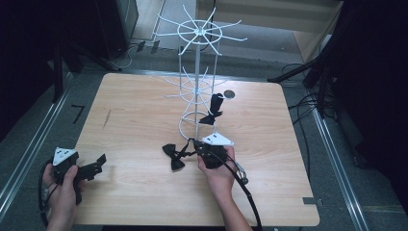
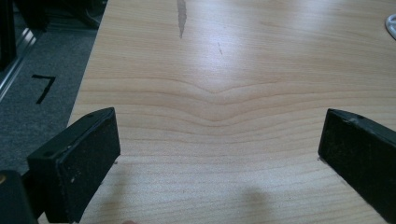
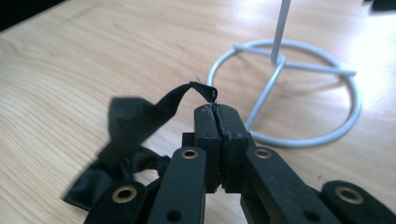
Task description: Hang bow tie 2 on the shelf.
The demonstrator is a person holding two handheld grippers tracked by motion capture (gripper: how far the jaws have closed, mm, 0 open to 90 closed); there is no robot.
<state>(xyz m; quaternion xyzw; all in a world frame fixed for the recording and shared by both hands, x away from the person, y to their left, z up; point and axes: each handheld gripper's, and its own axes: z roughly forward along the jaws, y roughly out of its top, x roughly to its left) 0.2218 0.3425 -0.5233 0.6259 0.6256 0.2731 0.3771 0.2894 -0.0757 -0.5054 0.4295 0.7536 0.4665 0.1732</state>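
My right gripper (image 3: 215,108) pinches a bow tie's strap (image 3: 154,109) beside the rack's base ring (image 3: 299,140); my left gripper (image 2: 219,154), spread, idles over bare table (image 2: 224,60) near its left edge.

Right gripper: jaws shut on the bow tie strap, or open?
Shut on the strap. In the right gripper view the right gripper has its pads pressed together, with the black strap of the bow tie pinched at their tips.

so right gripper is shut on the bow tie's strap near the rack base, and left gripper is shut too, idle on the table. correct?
Not quite. The left gripper is open: in the left gripper view its jaws stand wide apart over bare table. The rest holds: the right gripper is shut on the bow tie's strap, near the white wire rack's base ring.
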